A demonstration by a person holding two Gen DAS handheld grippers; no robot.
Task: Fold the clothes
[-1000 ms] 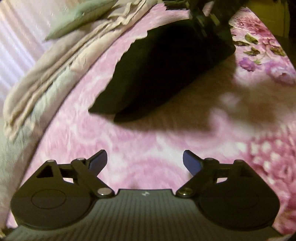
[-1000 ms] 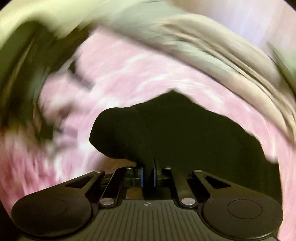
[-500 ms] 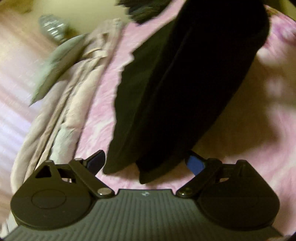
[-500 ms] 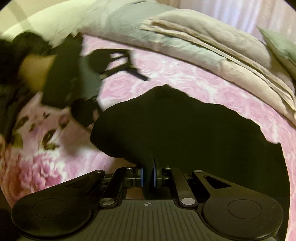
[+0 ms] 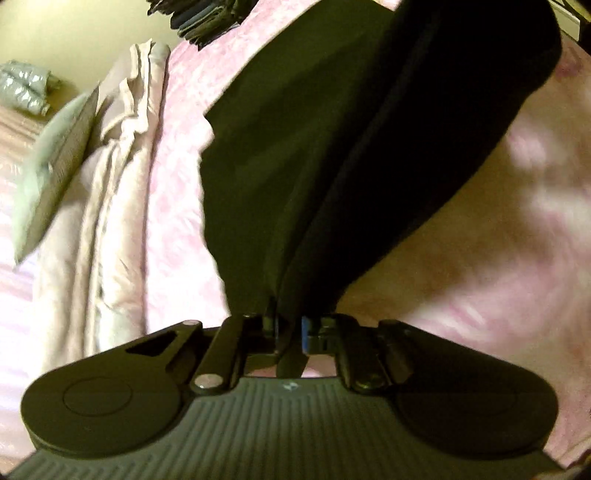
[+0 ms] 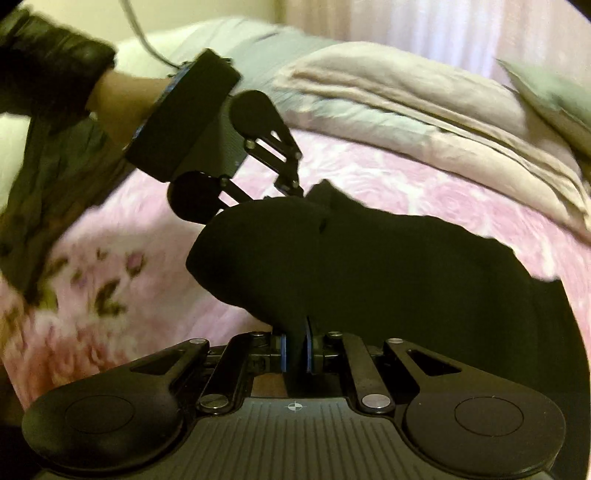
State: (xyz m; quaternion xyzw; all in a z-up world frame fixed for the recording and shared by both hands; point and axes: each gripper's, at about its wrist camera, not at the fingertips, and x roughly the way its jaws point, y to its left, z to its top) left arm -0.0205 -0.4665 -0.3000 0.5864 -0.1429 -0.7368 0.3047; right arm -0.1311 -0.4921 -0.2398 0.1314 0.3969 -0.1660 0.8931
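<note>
Black soft cloth garment [image 6: 369,266]: frame centre, pinched by left gripper [image 5: 290,332] and right gripper [image 6: 294,350] jaws; keep edges aligned, taut above pink floral bed [image 6: 388,177].

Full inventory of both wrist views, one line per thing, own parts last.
black garment: 1, black, on the bed, one end in each gripper
bedspread: 1, pink floral, under the garment
folded bedding: 1 pile, beige, along the far edge of the bed
pillow: 1, pale green, beside the bedding
dark clothes pile: 1, top of left view, blurred
left gripper: shut on the garment
right gripper: shut on the garment
hand: 1, dark sleeve, holding the left gripper
</note>
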